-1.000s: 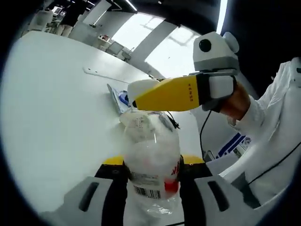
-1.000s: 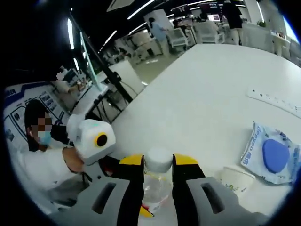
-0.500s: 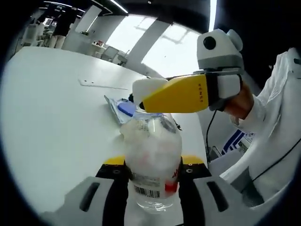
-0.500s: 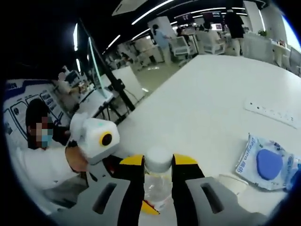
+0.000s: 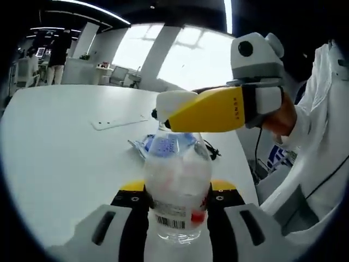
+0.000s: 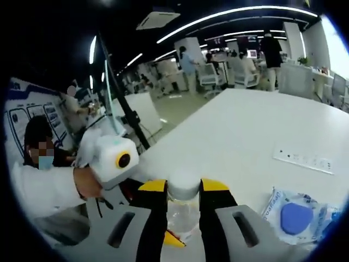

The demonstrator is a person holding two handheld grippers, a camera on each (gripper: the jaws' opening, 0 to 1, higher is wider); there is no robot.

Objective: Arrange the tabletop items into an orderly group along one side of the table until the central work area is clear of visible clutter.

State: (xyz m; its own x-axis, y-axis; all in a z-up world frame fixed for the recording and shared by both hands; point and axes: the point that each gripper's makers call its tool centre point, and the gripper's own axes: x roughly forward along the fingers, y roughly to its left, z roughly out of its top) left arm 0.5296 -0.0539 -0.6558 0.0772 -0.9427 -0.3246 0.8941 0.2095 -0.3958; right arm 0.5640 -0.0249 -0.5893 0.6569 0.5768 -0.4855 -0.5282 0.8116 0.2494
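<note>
a clear crumpled plastic bottle (image 5: 177, 188) is clamped at its body by the left gripper (image 5: 177, 203) above the white surface (image 5: 65, 153) — its white cap (image 6: 184, 185) is pinched by the right gripper (image 6: 183, 192). a clear packet with a blue pad (image 6: 296, 215) lies beyond, beside a white power strip (image 6: 302, 162).

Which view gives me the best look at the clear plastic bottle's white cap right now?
The right gripper view: the white cap sits centred between the right gripper jaws, unobstructed. In the left gripper view that gripper's yellow jaw covers much of the cap, above the clear plastic bottle gripped by the left gripper.
</note>
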